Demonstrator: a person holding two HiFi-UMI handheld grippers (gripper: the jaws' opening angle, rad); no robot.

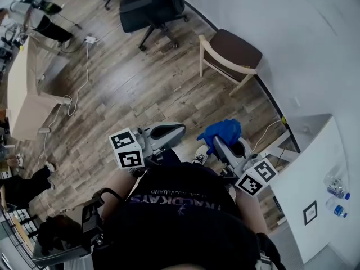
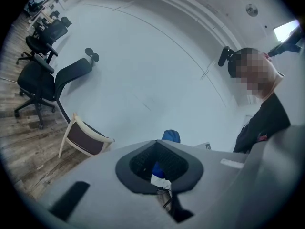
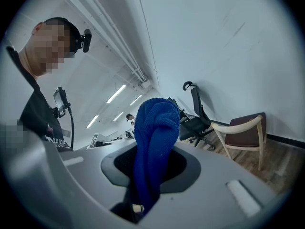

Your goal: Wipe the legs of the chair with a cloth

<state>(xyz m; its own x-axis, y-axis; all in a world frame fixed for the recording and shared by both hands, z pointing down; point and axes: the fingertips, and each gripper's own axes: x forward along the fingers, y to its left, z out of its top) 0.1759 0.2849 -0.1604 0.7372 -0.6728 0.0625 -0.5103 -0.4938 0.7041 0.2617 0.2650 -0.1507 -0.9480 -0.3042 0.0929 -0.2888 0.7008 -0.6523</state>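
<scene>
The chair (image 1: 230, 52) has a light wooden frame and a brown seat; it stands by the white wall, well ahead of both grippers. It also appears in the left gripper view, where the chair (image 2: 83, 140) is at lower left, and in the right gripper view, where the chair (image 3: 245, 130) is at right. My right gripper (image 1: 224, 144) is shut on a bunched blue cloth (image 1: 222, 130) that sticks up between its jaws; the right gripper (image 3: 151, 168) shows the cloth (image 3: 155, 142) close up. My left gripper (image 1: 179, 130) is held beside it, jaws together and holding nothing, as the left gripper (image 2: 162, 170) view shows.
A black office chair (image 1: 152, 7) stands further back on the wood floor, with a cable (image 1: 81, 83) trailing left of it. A light table (image 1: 25, 89) is at left. A white table (image 1: 315, 173) with bottles (image 1: 336, 193) is at right. The person's shoe (image 1: 199, 155) is between the grippers.
</scene>
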